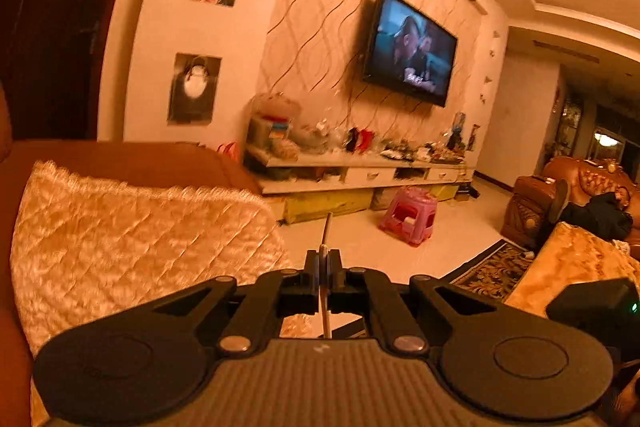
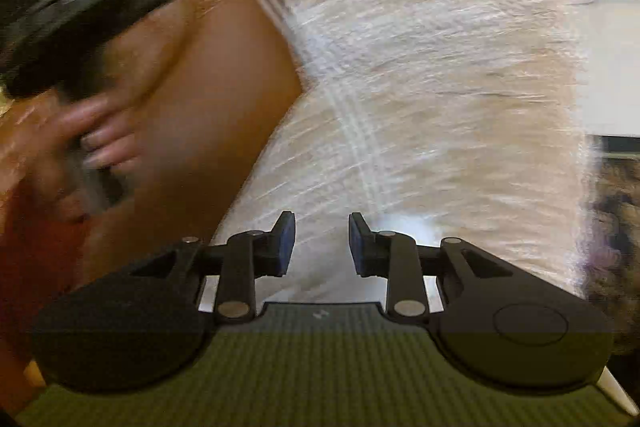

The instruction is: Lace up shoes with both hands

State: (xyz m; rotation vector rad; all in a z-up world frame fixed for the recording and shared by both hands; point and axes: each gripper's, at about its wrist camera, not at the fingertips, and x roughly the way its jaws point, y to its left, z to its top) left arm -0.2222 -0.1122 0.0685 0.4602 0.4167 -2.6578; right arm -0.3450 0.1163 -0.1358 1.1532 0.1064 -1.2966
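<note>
Lace [image 1: 325, 235] is sitting pinched between the left gripper's [image 1: 323, 269] fingers, which are pressing together on it; its thin tip is poking up and forward past them, and the strand is running back down toward the gripper body. Beyond, on the left, a quilted cover [image 1: 132, 239] is lying over a brown sofa [image 1: 132, 159]. Farther off, a pink stool [image 1: 408, 215] is standing on the floor before a cluttered TV shelf [image 1: 360, 163], with a TV [image 1: 412, 47] playing on the wall above.

Right gripper [image 2: 322, 243] is hanging with fingers well apart and nothing between them, over the same pale cover [image 2: 420, 67], heavily blurred. A white lace [image 2: 356, 123] is trailing across it. At left, a hand [image 2: 92, 143] is gripping the other gripper's handle. No shoe is showing in either view.
</note>
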